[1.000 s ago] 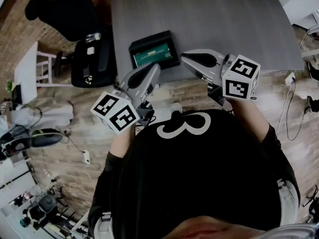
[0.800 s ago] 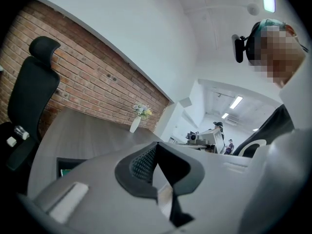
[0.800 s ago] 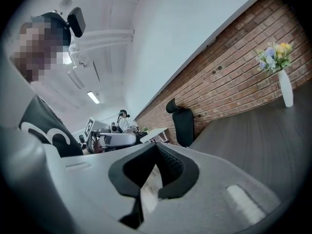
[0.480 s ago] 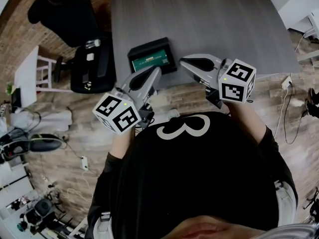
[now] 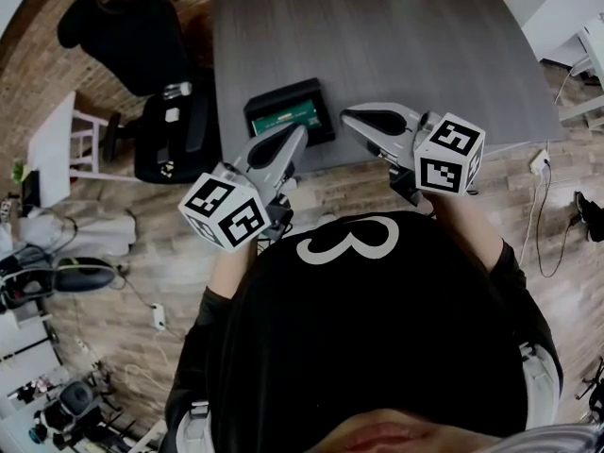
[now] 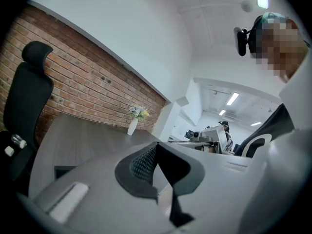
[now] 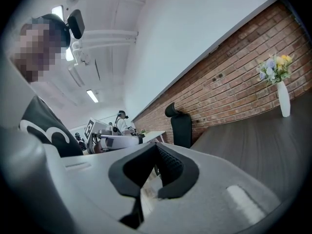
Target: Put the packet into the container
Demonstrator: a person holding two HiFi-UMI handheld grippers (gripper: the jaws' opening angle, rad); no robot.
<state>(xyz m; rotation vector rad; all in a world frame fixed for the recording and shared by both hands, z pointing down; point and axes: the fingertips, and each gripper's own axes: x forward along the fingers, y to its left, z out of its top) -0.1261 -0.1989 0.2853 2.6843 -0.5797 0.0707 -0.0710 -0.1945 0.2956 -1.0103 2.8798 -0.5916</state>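
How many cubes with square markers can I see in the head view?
2. One cube is on the left gripper, left of centre; the other cube is on the right gripper, further right. None seems hidden.

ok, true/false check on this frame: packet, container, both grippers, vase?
1. The green packet lies inside the black rectangular container. True.
2. The left gripper grips the packet. False: its fingers are shut on nothing.
3. The right gripper is shut and empty. True.
4. The container sits on the floor. False: it is on the grey table.
5. The white vase of flowers lies tipped over. False: it stands upright.
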